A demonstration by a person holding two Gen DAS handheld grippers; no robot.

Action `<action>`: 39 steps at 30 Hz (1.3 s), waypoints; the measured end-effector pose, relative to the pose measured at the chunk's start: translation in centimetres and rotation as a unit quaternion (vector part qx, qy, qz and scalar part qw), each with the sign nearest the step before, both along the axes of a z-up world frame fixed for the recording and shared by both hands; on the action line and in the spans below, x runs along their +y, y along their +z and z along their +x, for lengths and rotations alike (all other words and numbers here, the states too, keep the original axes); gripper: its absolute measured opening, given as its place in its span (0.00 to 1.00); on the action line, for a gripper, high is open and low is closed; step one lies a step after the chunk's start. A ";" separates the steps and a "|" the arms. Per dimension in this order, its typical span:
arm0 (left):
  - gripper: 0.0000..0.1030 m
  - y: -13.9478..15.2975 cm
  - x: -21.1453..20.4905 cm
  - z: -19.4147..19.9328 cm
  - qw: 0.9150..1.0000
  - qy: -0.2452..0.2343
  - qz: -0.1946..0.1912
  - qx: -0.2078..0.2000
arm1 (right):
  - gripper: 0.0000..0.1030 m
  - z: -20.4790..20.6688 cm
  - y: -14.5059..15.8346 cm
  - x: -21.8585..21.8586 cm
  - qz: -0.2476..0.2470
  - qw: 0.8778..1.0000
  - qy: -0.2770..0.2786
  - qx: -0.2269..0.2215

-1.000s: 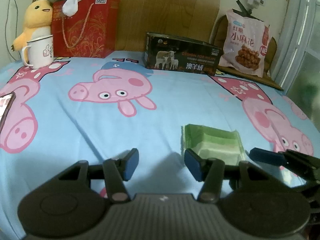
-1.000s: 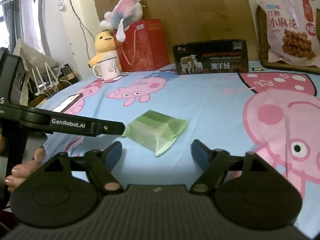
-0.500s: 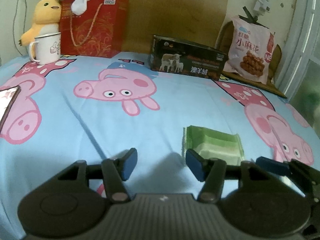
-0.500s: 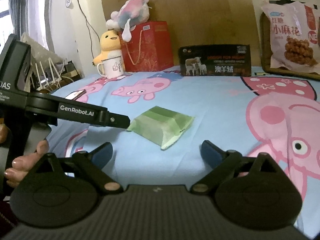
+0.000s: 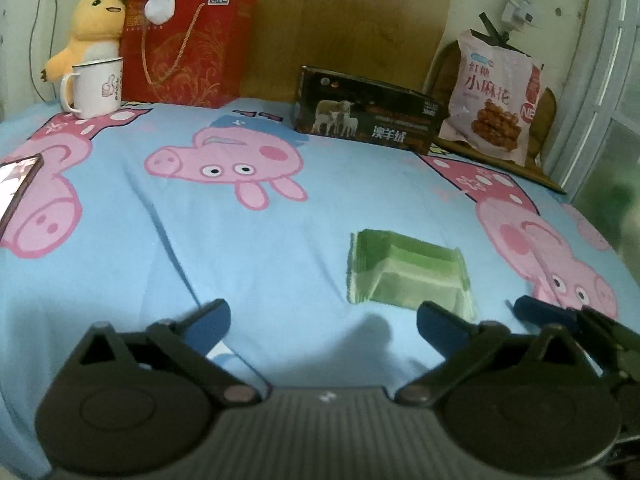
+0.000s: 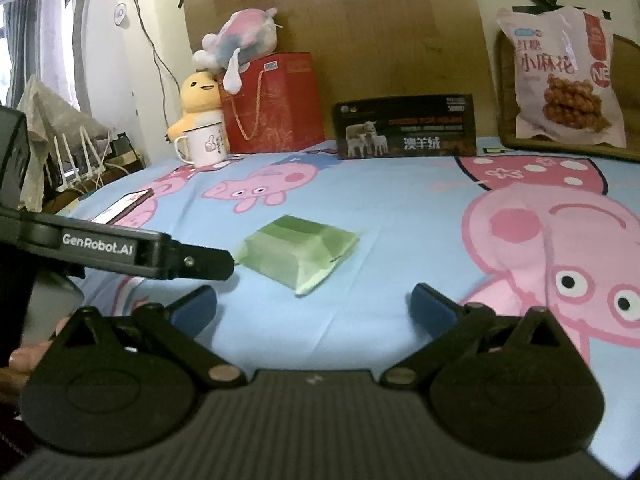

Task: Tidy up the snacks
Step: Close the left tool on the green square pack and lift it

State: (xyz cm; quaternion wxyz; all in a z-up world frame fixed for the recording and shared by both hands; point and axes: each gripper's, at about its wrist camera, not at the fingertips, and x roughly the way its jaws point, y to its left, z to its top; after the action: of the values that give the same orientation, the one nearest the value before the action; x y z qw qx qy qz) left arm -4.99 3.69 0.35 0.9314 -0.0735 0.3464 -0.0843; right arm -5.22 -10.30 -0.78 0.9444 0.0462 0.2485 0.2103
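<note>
Nearest, two black handheld grippers with blue finger pads hover over a bed covered by a light blue sheet printed with pink cartoon pigs. The left gripper has just been opening and its jaws now stand wide apart with nothing between them; the right gripper has also just been opening, is equally wide, and holds nothing. Just beyond both pairs of fingers, a green snack packet lies flat on the sheet, untouched, ahead and right of the left gripper. A phone lies at the sheet's left edge. Farther back, against a wooden headboard, stand a white mug, a yellow plush chick, a red gift bag, a dark box with sheep pictured, and a pink snack bag leaning at the far right.
</note>
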 end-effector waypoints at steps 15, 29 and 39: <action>1.00 -0.1 1.3 -0.2 0.999 -0.001 -0.043 -0.007 | 1.00 0.0 -0.1 0.9 -0.043 0.999 0.007 0.000; 1.00 -0.1 1.6 -0.3 0.999 -0.002 -0.050 -0.009 | 1.00 -0.3 -0.3 0.6 -0.024 1.000 0.003 -0.010; 1.00 0.3 0.8 0.0 1.000 -0.004 -0.014 -0.003 | 1.00 -0.4 -0.5 1.0 -0.046 0.999 0.009 -0.021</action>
State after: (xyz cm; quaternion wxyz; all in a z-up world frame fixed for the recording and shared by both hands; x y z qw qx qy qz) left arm -5.04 4.46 0.67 0.9310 -0.0854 0.3425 -0.0928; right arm -5.65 -9.30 -1.24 0.9485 -0.0039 0.2387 0.2082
